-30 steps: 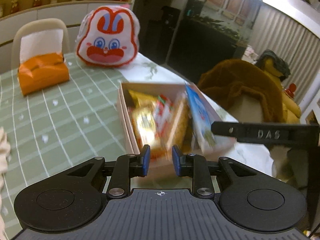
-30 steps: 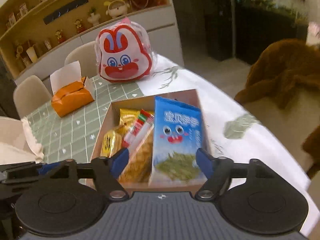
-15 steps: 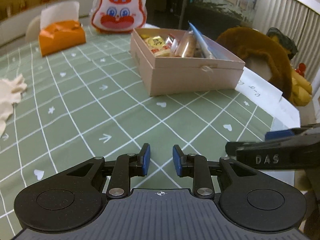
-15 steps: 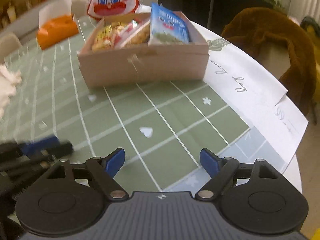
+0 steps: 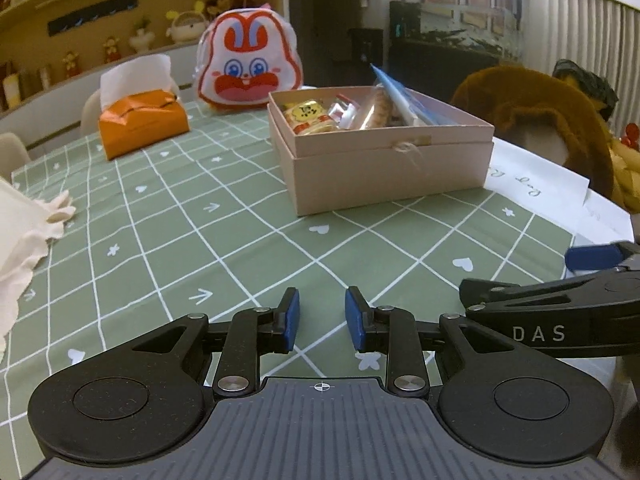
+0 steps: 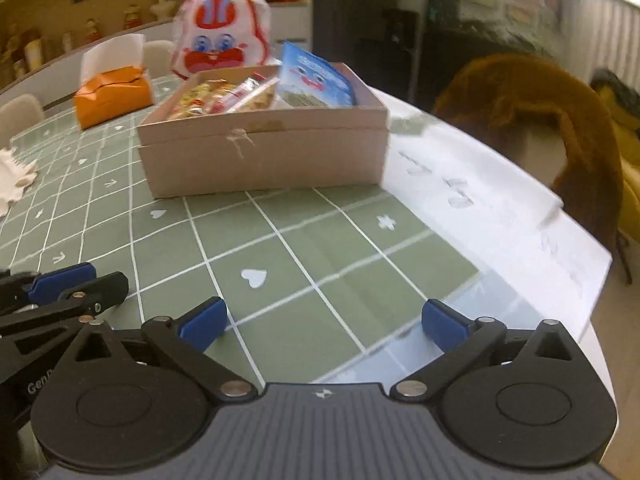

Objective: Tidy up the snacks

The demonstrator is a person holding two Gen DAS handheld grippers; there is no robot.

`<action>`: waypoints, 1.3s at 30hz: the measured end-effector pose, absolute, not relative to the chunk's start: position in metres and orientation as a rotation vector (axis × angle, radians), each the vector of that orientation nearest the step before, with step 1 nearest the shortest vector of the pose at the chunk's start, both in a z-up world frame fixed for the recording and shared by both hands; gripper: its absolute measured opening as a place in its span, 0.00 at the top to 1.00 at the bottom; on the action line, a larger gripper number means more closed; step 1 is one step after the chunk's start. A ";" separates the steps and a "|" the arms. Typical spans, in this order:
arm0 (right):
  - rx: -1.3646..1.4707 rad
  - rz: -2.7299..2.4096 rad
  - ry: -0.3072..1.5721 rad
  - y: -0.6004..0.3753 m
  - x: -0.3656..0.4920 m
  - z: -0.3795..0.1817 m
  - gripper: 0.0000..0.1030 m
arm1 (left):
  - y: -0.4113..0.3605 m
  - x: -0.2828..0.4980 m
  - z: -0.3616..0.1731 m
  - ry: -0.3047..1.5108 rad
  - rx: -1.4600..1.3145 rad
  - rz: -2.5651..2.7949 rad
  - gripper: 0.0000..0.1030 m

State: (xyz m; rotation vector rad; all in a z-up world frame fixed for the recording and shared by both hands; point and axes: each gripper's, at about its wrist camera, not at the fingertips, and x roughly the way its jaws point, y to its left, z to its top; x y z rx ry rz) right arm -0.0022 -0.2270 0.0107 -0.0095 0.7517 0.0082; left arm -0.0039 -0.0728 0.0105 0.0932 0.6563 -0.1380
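Snacks in box [image 5: 384, 168], both tongs low over the tablecloth [image 5: 168, 232].
Left gripper [image 5: 319, 320] narrowly parted, empty; right gripper [image 6: 324, 322] spread wide, empty (blue packet [image 6: 314, 80] upright in box).

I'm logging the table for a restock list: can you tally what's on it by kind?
Box of snacks: 1
Blue packet in it: 1
Yellow packet in it: 1
Rabbit bag: 1
Orange tissue box: 1
White cloth: 1
Total: 6; other snacks in the box too crowded to count.

Box [image 5: 384, 168] wall hides snacks' [image 5: 310, 116] lower halves, apparently.
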 end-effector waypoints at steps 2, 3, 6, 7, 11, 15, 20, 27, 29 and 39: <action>0.000 0.029 0.719 -0.231 -0.003 0.007 0.00 | -0.074 -0.004 0.010 0.655 0.098 -0.137 0.71; 0.009 0.030 0.710 -0.233 -0.004 0.006 0.00 | -0.073 -0.004 0.010 0.656 0.096 -0.137 0.71; 0.009 0.020 0.709 -0.232 -0.004 0.007 0.00 | -0.073 -0.004 0.010 0.657 0.084 -0.132 0.71; 0.010 0.019 0.709 -0.232 -0.004 0.007 0.00 | -0.073 -0.004 0.010 0.657 0.082 -0.130 0.71; 0.011 0.018 0.709 -0.232 -0.003 0.007 0.00 | -0.073 -0.005 0.010 0.655 0.081 -0.130 0.71; 0.011 0.018 0.709 -0.232 -0.003 0.006 0.00 | -0.072 -0.005 0.010 0.656 0.082 -0.130 0.71; 0.011 0.018 0.709 -0.232 -0.003 0.006 0.00 | -0.072 -0.005 0.010 0.657 0.078 -0.129 0.71; 0.011 0.018 0.709 -0.232 -0.003 0.006 0.00 | -0.072 -0.005 0.010 0.657 0.074 -0.128 0.71; 0.011 0.018 0.709 -0.232 -0.003 0.006 0.00 | -0.072 -0.005 0.010 0.657 0.074 -0.128 0.71; 0.011 0.018 0.709 -0.232 -0.003 0.006 0.00 | -0.072 -0.005 0.010 0.657 0.074 -0.127 0.71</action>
